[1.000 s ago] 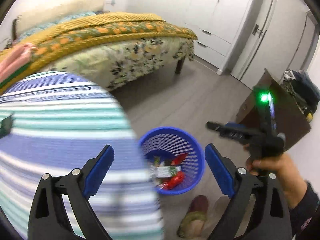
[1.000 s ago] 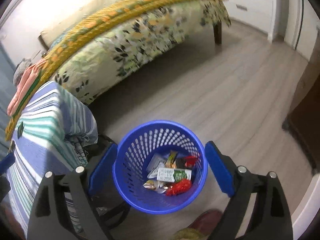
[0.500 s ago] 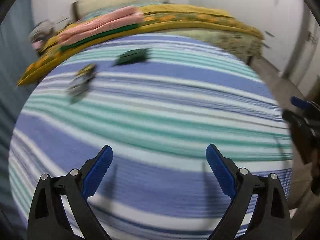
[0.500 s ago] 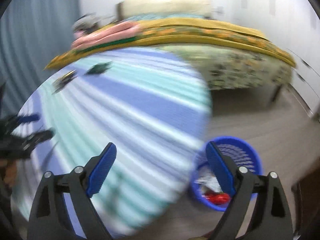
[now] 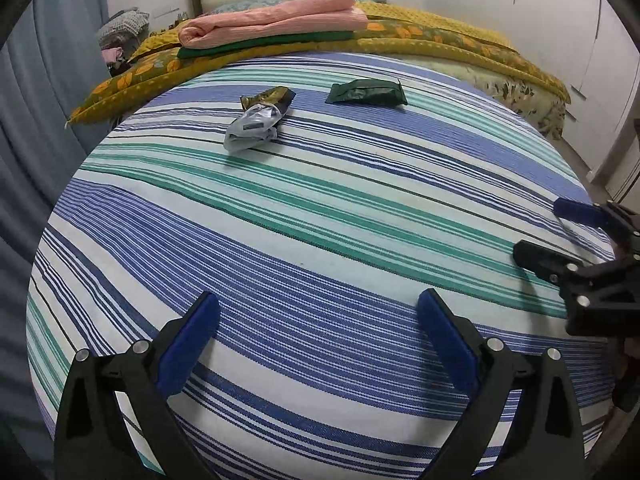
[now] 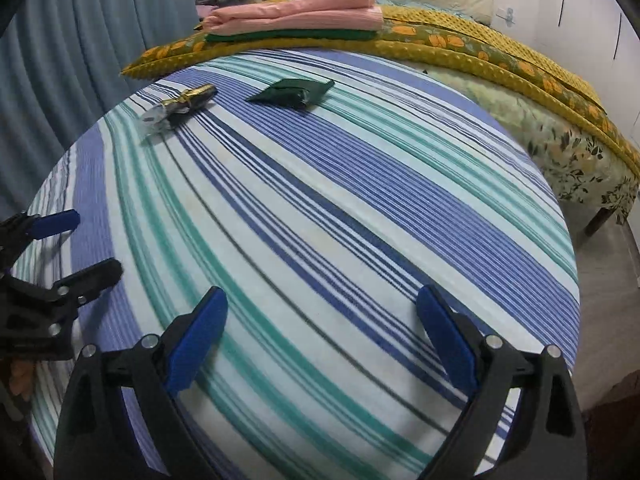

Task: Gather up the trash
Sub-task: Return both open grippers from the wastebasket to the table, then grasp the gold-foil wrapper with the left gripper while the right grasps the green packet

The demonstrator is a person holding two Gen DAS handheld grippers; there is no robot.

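A silver and gold crumpled wrapper (image 5: 258, 122) and a dark green packet (image 5: 366, 92) lie at the far side of the striped tablecloth (image 5: 320, 216). They also show in the right wrist view: the wrapper (image 6: 178, 106) and the green packet (image 6: 294, 92). My left gripper (image 5: 318, 344) is open and empty above the near edge of the table. My right gripper (image 6: 322, 340) is open and empty over the table too. Each gripper shows in the other's view: the right one (image 5: 560, 232), the left one (image 6: 72, 244). The trash basket is out of view.
A bed (image 5: 440, 40) with a yellow floral cover and folded pink and green cloths (image 5: 276, 20) lies behind the table. Blue curtains (image 6: 80, 40) hang at the left. White wardrobe doors (image 5: 608, 60) stand at the right. Floor shows at the right of the table (image 6: 608, 280).
Both grippers have swung away from the blue basket on the floor and up over the striped table. The two wrappers have come into view. Both stay open.
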